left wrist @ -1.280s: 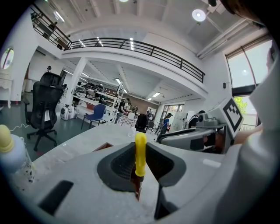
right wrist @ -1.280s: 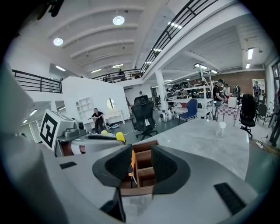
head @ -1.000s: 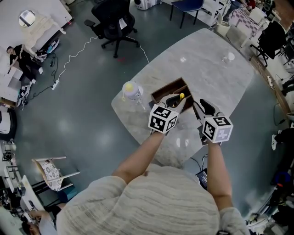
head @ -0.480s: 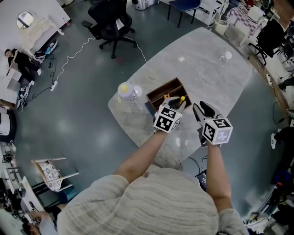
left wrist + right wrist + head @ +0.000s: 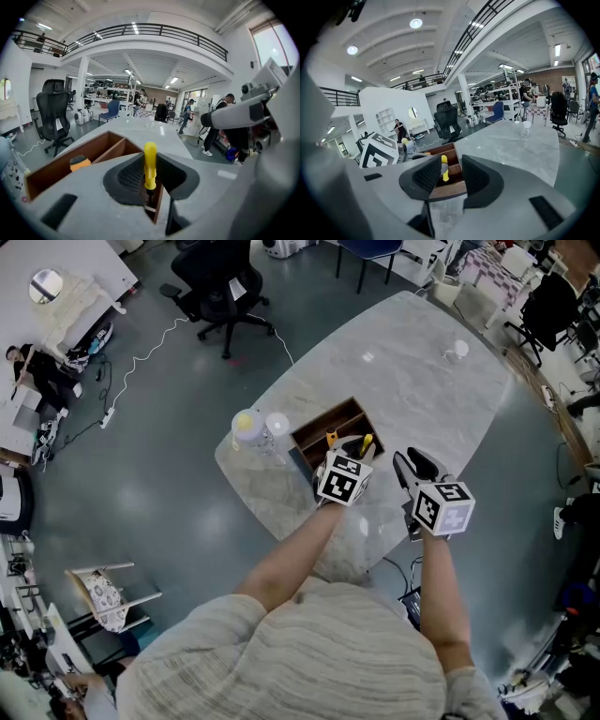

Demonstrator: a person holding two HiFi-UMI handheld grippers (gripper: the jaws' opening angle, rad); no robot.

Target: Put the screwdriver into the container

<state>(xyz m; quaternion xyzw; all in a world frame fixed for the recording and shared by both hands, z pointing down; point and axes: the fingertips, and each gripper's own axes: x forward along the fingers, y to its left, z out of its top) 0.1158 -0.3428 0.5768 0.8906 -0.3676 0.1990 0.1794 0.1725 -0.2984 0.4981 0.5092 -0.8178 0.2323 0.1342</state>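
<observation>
1. Head view: the left gripper (image 5: 353, 454) is right over the near end of the wooden container (image 5: 319, 427) on the marble table (image 5: 422, 381). The screwdriver (image 5: 367, 440) shows as a yellow handle at the gripper's tip. The right gripper (image 5: 418, 465) hangs off to the side, near the box but apart from it. A bottle (image 5: 247, 426) stands just beside the box's far-left side, no part in this.

2. Left gripper view: the left gripper (image 5: 150, 178) has its jaws pinched on the screwdriver (image 5: 150, 159), both pads on the yellow handle. It's upright, handle up, shaft pointing down into the near compartment by the container (image 5: 51, 171) wall. There's an orange-and-black item (image 5: 79, 162) in the next compartment over, prob. another tool. Can't quite tell from here if the tip is on the bottom yet.

3. Right gripper view: the right gripper (image 5: 451, 177) has its jaws spread w/ nothing between them. Through the gap you just see the container (image 5: 447, 190) and the screwdriver (image 5: 444, 169) handle beyond, and the left gripper's marker cube (image 5: 377, 151) beside it.

4. My read: this is the drop-in step, nearly done, w/ the tool held inside the box but not let go. The next move calls for easing it a touch lower, spreading the left jaws, then lifting straight up clear of the wall.
</observation>
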